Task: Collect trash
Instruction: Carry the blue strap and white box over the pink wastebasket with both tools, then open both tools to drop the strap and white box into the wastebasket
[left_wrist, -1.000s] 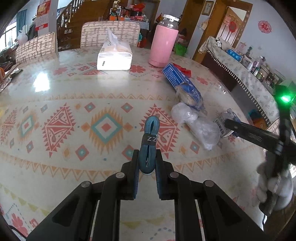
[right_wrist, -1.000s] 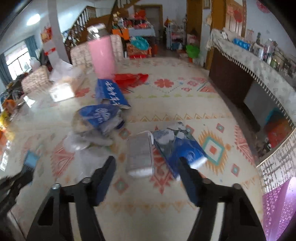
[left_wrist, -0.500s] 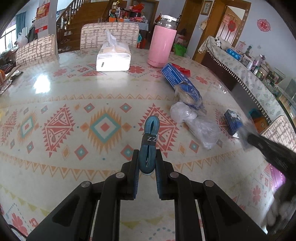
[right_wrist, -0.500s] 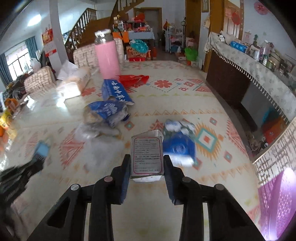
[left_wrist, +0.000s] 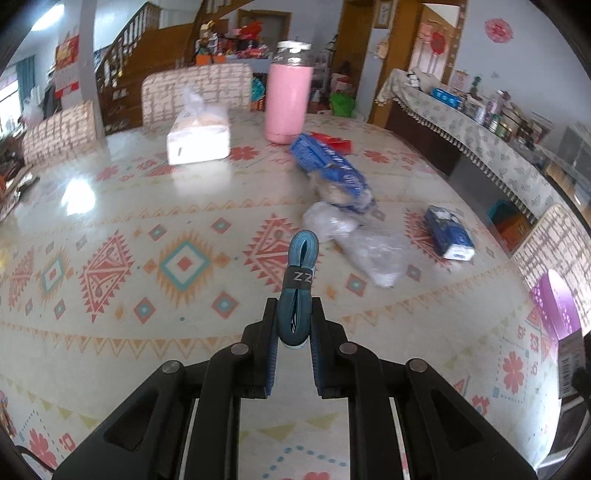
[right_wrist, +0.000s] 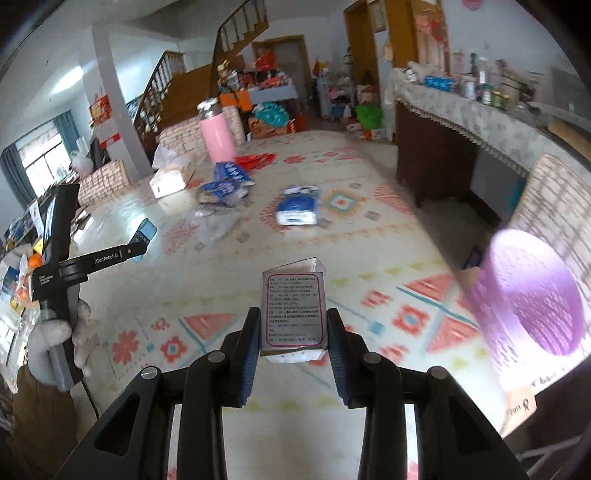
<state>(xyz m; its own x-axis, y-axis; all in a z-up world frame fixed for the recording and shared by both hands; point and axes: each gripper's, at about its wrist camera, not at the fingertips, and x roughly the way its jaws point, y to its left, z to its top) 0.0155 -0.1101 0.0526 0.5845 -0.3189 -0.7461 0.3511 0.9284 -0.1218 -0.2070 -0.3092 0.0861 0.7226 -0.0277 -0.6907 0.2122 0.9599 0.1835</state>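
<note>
box: your right claw (right_wrist: 293, 343) is pinching the small printed box (right_wrist: 294, 308) by its two side faces, and it's up off the surface, label toward the camera.
box axis: long side runs straight out ahead along the claw, open top end pointing away from you.
right jaws: they've just been closing in the last second and now the pads press on the box; nothing else between them.
bin bearing: the purple bin (right_wrist: 532, 295) sits to the right of the box and a little ahead, down off the surface's edge. That's the relation that counts; I'd judge a swing to the right puts the box over the mouth.
bin contents: mouth faces you but it's blurred; I can't tell what is inside.
nearer hand: right, clearly. The bin shows only at the far right edge of the left view (left_wrist: 554, 299).
left claw: your left claw (left_wrist: 294, 325) is pressed tight on a folded blue strap (left_wrist: 299, 280) with a black band, the loop sticking forward past the tips.
left position: well apart from the bin, out to the left in the right view, gloved hand (right_wrist: 55, 339) on the handle.
left on the surface: blue packet (left_wrist: 448, 236) nearest the bin side, clear plastic bag (left_wrist: 364, 245) just ahead of the strap, blue bag (left_wrist: 332, 170) behind it, red wrapper (left_wrist: 332, 142) by the pink flask (left_wrist: 288, 99).
not trash, I'd say: flask and tissue pack (left_wrist: 197, 138) at the far end.
surface: patterned cloth (left_wrist: 147, 266), glossy, bare in front of both claws.
</note>
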